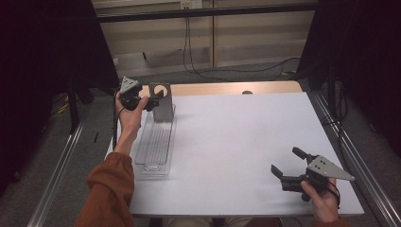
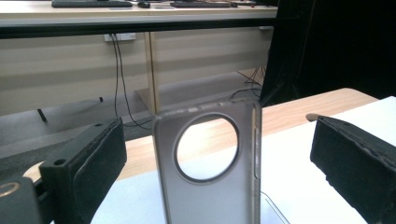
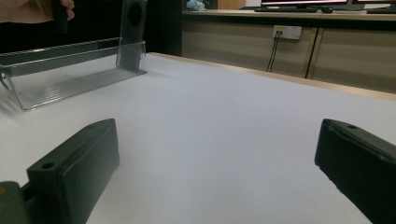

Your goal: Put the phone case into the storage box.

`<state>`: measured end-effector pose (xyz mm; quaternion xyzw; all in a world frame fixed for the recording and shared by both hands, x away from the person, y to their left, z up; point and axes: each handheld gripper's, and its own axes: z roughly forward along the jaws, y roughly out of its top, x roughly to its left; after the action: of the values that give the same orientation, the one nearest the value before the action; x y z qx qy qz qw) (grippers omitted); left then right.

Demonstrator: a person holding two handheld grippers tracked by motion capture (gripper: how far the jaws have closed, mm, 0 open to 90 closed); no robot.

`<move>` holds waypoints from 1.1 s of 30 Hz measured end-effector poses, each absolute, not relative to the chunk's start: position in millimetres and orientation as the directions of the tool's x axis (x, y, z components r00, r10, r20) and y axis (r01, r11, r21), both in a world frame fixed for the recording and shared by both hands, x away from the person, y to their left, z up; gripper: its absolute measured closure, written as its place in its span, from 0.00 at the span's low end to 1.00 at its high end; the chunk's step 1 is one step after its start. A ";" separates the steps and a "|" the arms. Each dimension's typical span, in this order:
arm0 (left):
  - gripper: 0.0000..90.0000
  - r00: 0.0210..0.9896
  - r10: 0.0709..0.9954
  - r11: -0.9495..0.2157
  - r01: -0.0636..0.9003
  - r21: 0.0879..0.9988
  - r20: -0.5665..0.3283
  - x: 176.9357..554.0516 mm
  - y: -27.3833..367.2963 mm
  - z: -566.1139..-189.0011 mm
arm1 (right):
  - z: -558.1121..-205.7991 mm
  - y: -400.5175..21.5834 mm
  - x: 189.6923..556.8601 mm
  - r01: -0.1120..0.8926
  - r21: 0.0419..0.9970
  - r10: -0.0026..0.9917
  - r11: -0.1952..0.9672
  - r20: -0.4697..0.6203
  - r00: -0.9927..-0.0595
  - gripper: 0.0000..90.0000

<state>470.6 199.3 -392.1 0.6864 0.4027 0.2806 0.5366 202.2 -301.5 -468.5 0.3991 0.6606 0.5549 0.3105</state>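
A grey phone case (image 1: 163,105) with a round cut-out stands upright at the far end of a clear ribbed tray (image 1: 153,142) on the table's left side. My left gripper (image 1: 155,100) is open right at the case. In the left gripper view the case (image 2: 210,200) rises between the two black pads (image 2: 93,158), with a gap on each side. My right gripper (image 1: 287,161) rests open near the table's front right corner, nothing between its pads (image 3: 79,163). In the right gripper view the case (image 3: 133,32) and tray (image 3: 70,79) show far off.
The white table top (image 1: 236,132) stretches between the tray and my right gripper. A wooden strip (image 1: 227,88) runs along its far edge. Metal rails (image 1: 61,170) flank both sides, and cables (image 1: 236,71) lie on the floor beyond.
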 end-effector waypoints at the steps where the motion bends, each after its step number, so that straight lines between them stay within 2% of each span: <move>1: 0.04 0.523 0.851 -0.100 0.255 0.962 -0.050 469.0 199.3 -393.1 | -468.3 -301.6 201.9 0.181 0.981 0.872 0.064 0.033 -0.488 0.00; 33: 0.04 0.615 0.782 -0.026 0.196 0.980 -0.102 413.3 200.3 -390.7 | -468.3 -301.1 203.3 0.175 0.983 0.876 0.062 0.030 -0.481 0.00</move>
<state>413.3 200.3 -390.7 0.6727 0.3634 0.2463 0.5956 203.3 -301.1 -468.3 0.4000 0.6569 0.5557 0.3157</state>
